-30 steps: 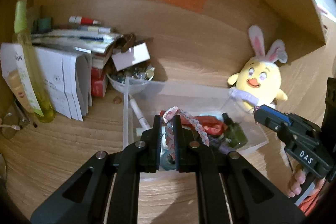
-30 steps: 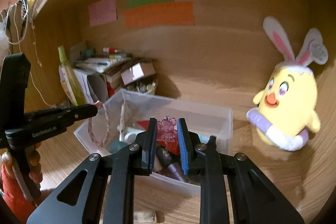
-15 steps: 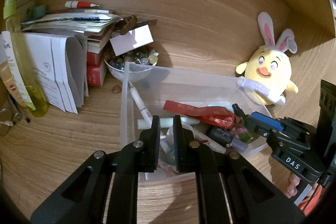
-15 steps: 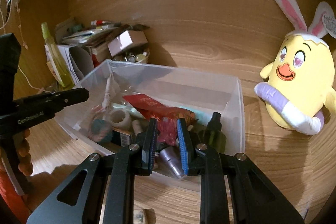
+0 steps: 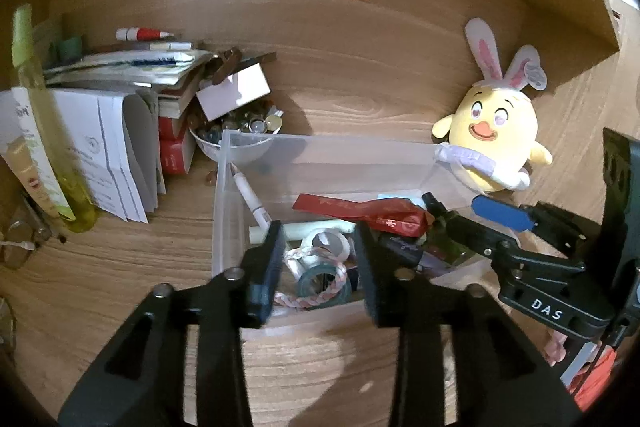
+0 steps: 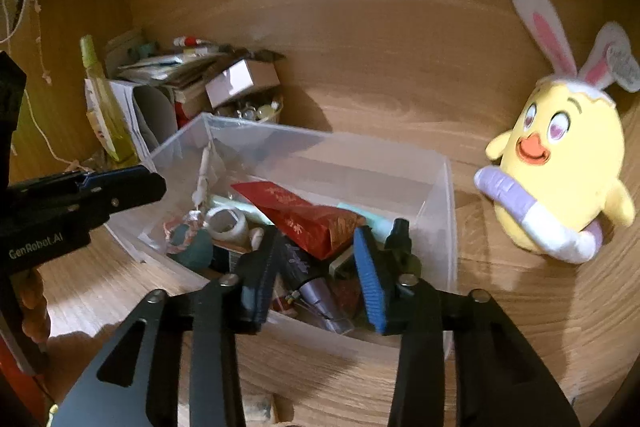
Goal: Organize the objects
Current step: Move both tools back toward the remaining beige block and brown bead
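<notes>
A clear plastic bin (image 5: 224,195) (image 6: 448,195) stands on the wooden desk, holding a red packet (image 5: 360,213) (image 6: 308,215), a white pen (image 5: 250,195), tape rolls (image 5: 324,277) and a dark bottle (image 6: 400,239). My left gripper (image 5: 318,239) hangs over the bin's near edge with its jaws opening. A pink braided cord (image 5: 308,297) lies loose below them on the tape rolls. My right gripper (image 6: 316,247) hovers over the bin's right part, jaws opening, above a purple tube (image 6: 316,297) with nothing pressed between the pads. Each gripper also shows in the other view: right gripper (image 5: 450,201), left gripper (image 6: 152,183).
A yellow plush chick with bunny ears (image 5: 492,135) (image 6: 560,163) leans on the back wall, right of the bin. On the left are a stack of papers and books (image 5: 120,99), a bowl of small items (image 5: 236,135) and a tall yellow-green bottle (image 5: 44,131).
Both pairs of jaws have parted. The pink braided cord left the left jaws and now lies in the bin. The pink piece that the right jaws held is no longer between them.
</notes>
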Available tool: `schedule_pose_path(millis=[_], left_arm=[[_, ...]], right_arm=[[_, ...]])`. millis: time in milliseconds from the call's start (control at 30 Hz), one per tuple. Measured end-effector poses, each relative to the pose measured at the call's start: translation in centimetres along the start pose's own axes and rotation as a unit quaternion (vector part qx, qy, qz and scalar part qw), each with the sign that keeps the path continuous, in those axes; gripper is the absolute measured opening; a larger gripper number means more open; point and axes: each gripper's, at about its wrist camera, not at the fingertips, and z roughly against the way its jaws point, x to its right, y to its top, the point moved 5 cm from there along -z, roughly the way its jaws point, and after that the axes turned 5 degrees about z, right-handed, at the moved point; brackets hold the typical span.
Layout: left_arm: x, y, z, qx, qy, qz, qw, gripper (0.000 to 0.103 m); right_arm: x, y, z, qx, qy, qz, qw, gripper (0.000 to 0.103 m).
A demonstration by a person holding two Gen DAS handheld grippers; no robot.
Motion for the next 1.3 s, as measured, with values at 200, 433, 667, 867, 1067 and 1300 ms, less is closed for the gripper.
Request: schedule_pose_path(millis=[200,433,667,867,1067,1300], left_arm=[[1.0,-0.3,1.7,0.024,0.017,-0.022,0.9993,0.072],[1.8,-1.0,2.9,0.025,0.022,-0.041,0.9986,0.081],[2.1,-2.4,3.7,0.022,0.026,-0.05,0.9982,0.095],[2.1,-4.1,3.4,-0.006,0.022,-0.054,0.9983,0.096],[1.8,-6.5,2.2,-0.049,0.014,-0.048,0.9975,0.096],[2.2,-9.0,0.9,-0.091,0.014,-0.062,0.9939,0.096]], right_arm=[[-0.4,-0.3,1.7,0.015,-0.011,0.009,1.0,0.062],[0.2,-1.6,3.6,0.02,-0.021,0.005,1.0,0.075],[0.5,-3.5,5.1,0.013,-0.023,0.004,1.0,0.076],[0.0,-5.9,5.2,-0.013,-0.018,0.011,1.0,0.076],[-1.1,-9.0,3.7,-0.058,0.017,0.011,0.998,0.076],[-1.7,-11.0,2.4,-0.088,0.022,0.016,0.996,0.076]])
